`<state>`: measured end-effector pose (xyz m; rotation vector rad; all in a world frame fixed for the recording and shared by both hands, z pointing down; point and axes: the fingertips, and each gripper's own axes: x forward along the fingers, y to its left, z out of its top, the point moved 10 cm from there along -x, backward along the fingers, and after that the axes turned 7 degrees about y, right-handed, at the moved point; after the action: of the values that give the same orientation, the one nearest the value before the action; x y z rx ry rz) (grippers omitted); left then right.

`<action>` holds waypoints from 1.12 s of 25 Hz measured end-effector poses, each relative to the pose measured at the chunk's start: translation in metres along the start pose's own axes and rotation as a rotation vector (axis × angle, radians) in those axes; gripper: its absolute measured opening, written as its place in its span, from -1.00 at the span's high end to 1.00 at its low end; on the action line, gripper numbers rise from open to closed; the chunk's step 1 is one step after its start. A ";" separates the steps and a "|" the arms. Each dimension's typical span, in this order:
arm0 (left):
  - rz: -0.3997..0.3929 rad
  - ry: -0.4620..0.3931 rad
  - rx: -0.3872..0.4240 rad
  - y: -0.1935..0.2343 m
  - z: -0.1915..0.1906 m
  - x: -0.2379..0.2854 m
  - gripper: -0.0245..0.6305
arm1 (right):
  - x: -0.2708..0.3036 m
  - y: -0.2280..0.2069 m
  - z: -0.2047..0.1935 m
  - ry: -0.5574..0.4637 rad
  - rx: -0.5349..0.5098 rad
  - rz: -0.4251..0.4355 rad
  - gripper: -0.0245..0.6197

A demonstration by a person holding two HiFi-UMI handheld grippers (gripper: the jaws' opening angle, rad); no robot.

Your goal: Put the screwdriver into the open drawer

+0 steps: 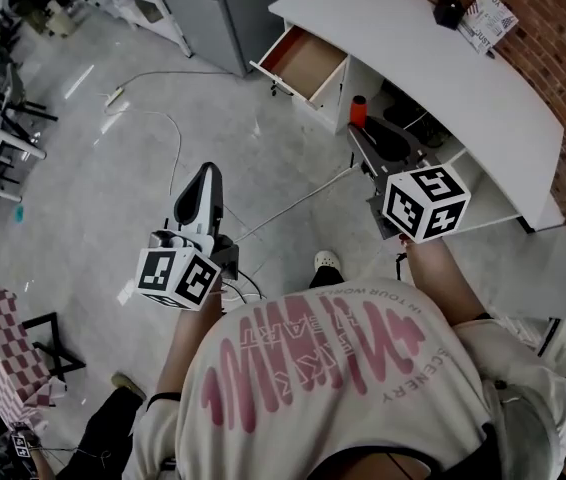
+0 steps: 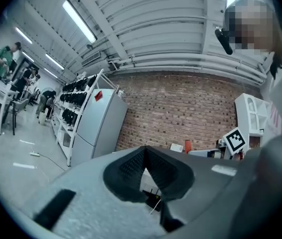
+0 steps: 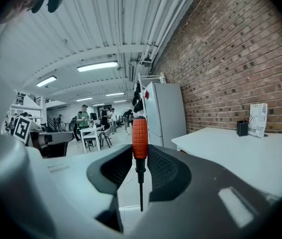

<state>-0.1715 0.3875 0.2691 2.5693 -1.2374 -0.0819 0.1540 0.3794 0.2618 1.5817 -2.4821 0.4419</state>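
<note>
Right gripper [image 3: 140, 152]: clamped on the one orange-handled screwdriver [image 3: 139, 138], handle up, tip down!
Left gripper [image 2: 144, 151]: jaws together, nothing between them.
Open drawer [image 1: 308, 63]: one, bare inside, well apart from the screwdriver.
Writing: printed card [image 1: 488, 18] on the white surface [image 1: 413, 58], too small to read.
Around: black holder [image 1: 449, 11] beside the card; cable [image 1: 168, 118] across the floor.
</note>
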 end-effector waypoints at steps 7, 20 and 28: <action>0.048 0.011 -0.011 0.004 0.004 0.062 0.92 | 0.044 -0.058 0.025 0.010 -0.017 0.043 0.59; 0.099 0.032 -0.025 0.008 -0.013 0.130 0.92 | 0.094 -0.121 0.023 0.057 -0.002 0.100 0.59; 0.083 0.069 -0.080 0.026 -0.029 0.173 0.92 | 0.118 -0.148 0.011 0.114 0.031 0.082 0.59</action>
<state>-0.0766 0.2450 0.3163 2.4291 -1.2873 -0.0252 0.2379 0.2158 0.3093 1.4264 -2.4721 0.5680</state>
